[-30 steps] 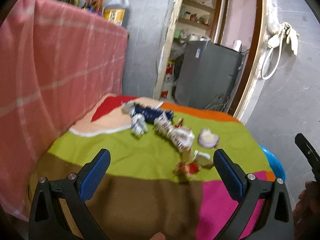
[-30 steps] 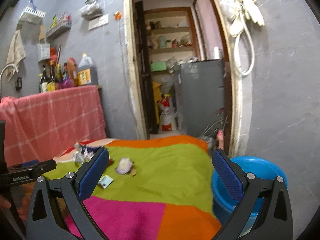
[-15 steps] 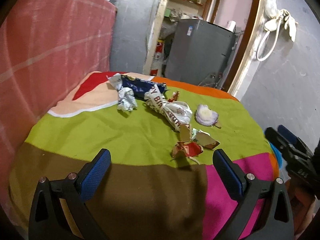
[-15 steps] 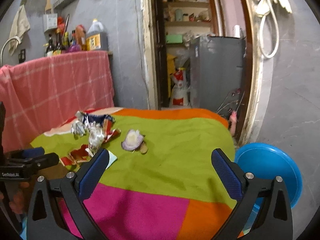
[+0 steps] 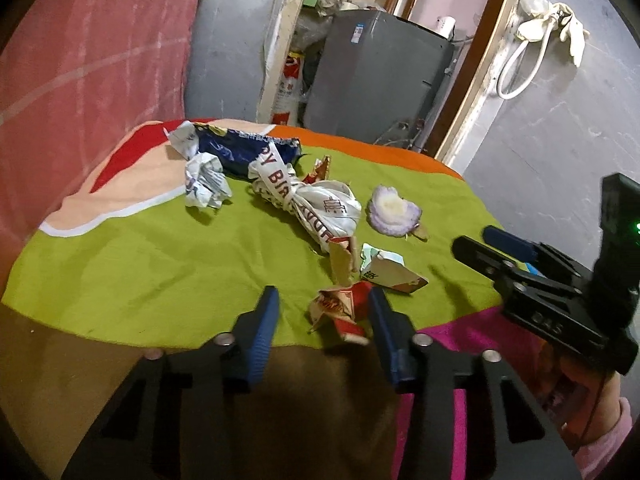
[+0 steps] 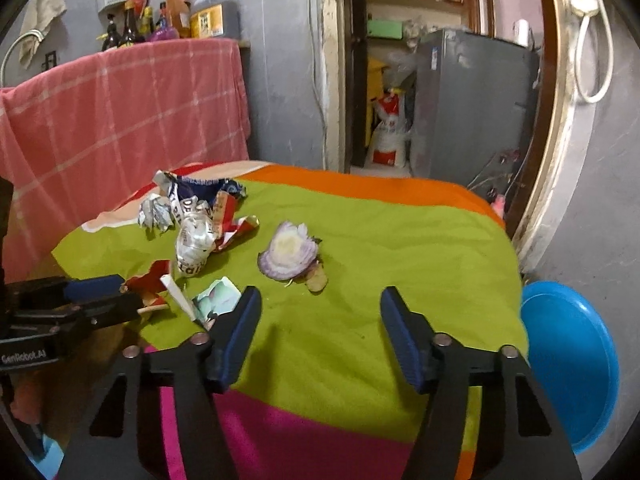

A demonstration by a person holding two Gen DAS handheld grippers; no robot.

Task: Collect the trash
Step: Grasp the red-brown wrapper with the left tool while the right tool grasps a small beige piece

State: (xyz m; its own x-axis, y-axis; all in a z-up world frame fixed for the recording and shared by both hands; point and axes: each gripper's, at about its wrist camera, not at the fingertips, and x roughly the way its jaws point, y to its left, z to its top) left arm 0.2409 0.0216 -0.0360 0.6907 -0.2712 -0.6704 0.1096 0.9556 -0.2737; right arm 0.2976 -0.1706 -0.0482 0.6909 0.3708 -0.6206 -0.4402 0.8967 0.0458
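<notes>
With its jaws apart around the red wrapper (image 5: 340, 308), the left hand-held gripper (image 5: 322, 316) may pinch the cloth (image 5: 180, 256) too, while the right hand-held gripper (image 6: 320, 332) hangs open.

A multicoloured patchwork cloth (image 6: 360, 248) of green, orange, pink and brown panels covers the table. A pink checked cloth (image 6: 120, 112) hangs over the counter behind it, with a large oil jug (image 6: 212, 12) and dark bottles (image 6: 124, 32) standing on top. Through the doorway stand a grey refrigerator (image 6: 472, 100) and a white sack (image 6: 388, 132). A white hose (image 5: 524, 64) hangs on the grey wall.
</notes>
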